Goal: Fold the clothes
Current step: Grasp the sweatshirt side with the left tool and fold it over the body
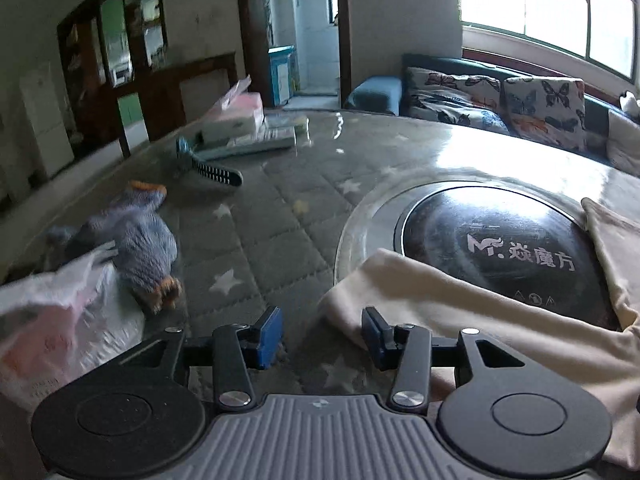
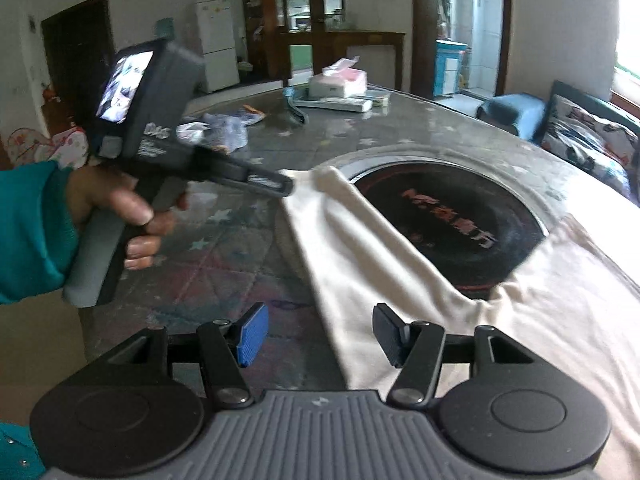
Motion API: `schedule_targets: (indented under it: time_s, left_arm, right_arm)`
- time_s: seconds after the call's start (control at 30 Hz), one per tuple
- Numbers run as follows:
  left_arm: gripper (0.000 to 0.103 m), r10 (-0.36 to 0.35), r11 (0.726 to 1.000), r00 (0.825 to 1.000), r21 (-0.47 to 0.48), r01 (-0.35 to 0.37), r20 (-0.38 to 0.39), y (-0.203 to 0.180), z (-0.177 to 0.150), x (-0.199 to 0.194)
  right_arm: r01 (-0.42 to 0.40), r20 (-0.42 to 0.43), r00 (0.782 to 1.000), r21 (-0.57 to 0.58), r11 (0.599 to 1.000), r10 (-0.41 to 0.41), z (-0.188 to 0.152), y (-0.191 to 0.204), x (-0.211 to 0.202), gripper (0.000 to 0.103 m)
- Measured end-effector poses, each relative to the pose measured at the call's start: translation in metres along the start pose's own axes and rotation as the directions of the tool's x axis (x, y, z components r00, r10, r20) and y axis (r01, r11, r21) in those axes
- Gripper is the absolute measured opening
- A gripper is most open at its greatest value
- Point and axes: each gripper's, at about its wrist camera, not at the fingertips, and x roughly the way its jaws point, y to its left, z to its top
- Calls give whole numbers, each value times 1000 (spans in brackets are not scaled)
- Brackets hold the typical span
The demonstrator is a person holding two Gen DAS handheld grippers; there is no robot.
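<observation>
The cream garment (image 2: 440,280) lies spread over the tabletop (image 1: 256,232), one long sleeve-like part stretching across the rim of the round black cooktop (image 1: 508,248) set into the middle of the table, the rest of the cloth draped toward the near right edge. In the left wrist view the left gripper (image 1: 322,338) hangs just above the end of that sleeve with its jaws spread apart and nothing between them; the right pad sits right at the cloth's edge, though contact is hard to judge. In the right wrist view the right gripper (image 2: 320,336) is likewise released, its jaws wide on either side of the sleeve's near border without pinching it. The same view shows the left hand (image 2: 120,204), in a teal sleeve, holding its gripper's handle. Toward the left edge of the tabletop lie a blue knitted item (image 1: 132,240) and a plastic bag (image 1: 60,312); near the far edge are a tissue pack (image 1: 234,118), a remote (image 1: 268,140) and a comb (image 1: 216,170). Beyond the table stands a sofa (image 1: 520,100) with butterfly cushions.
</observation>
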Motion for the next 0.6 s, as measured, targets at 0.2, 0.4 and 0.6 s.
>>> schedule_targets:
  time_s: [0.2, 0.4, 0.6]
  left_arm:
    - [24, -59, 998, 998, -33, 59, -10, 2, 3, 6]
    - [6, -140, 990, 988, -23, 141, 60, -5, 15, -12]
    - [5, -269, 963, 951, 37, 267, 155, -34, 33, -51]
  right_arm:
    - [19, 7, 1000, 30, 999, -19, -3, -7, -8, 58]
    - [34, 23, 999, 68, 997, -36, -5, -14, -21, 51]
    - [97, 50, 993, 131, 987, -104, -12, -34, -45, 50]
